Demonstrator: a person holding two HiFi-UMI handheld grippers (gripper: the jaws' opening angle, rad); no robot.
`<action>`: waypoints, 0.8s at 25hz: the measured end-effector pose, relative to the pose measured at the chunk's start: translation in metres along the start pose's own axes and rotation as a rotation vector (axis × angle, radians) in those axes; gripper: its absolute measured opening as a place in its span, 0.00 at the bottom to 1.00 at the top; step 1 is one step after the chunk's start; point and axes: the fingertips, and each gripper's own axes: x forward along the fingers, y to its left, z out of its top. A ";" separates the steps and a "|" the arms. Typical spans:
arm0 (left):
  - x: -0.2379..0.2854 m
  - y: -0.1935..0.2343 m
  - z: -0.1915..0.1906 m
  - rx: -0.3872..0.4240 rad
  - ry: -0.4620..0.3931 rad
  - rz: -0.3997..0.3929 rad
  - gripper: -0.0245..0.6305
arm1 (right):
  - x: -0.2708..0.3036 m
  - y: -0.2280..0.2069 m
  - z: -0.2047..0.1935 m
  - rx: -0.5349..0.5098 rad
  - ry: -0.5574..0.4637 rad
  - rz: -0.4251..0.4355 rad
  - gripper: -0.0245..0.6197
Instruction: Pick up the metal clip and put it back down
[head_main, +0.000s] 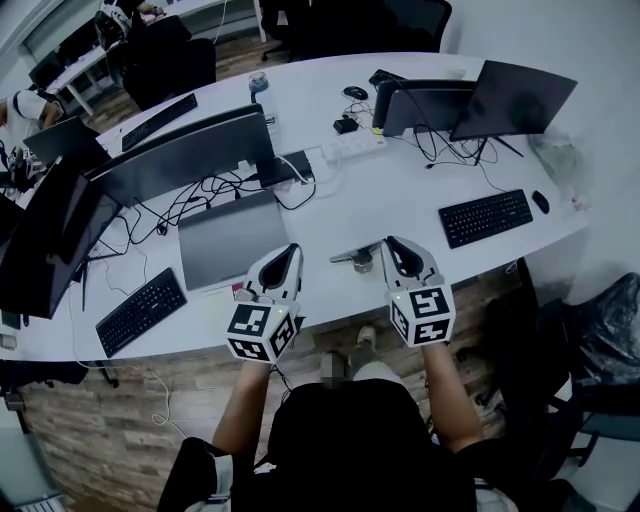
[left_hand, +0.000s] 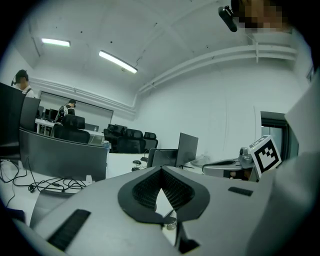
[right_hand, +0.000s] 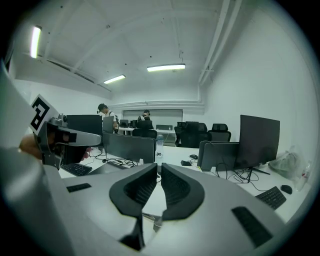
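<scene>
Metal clip (head_main: 355, 258) lies on the white desk (head_main: 400, 200), apparently untouched, flanked by your left gripper (head_main: 291, 249) and right gripper (head_main: 392, 243). Both have their jaws pressed together on nothing, so part one pair before grasping.

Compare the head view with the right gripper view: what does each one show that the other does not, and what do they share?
Only the head view: the person's forearms, the wooden floor, and the marker cube of the right gripper. Only the right gripper view: the ceiling lights, two people at the far desks, and the right gripper's jaws closed tip to tip. Both: the left gripper, the bottle and the black keyboard on the white desk.
</scene>
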 end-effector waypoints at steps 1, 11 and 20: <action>0.002 0.001 -0.002 -0.003 0.005 0.002 0.06 | 0.002 -0.001 -0.003 0.003 0.010 0.001 0.08; 0.023 0.004 -0.039 -0.050 0.076 0.029 0.06 | 0.024 -0.012 -0.049 0.022 0.134 0.036 0.08; 0.032 0.012 -0.071 -0.092 0.129 0.075 0.06 | 0.045 -0.010 -0.112 0.058 0.286 0.099 0.14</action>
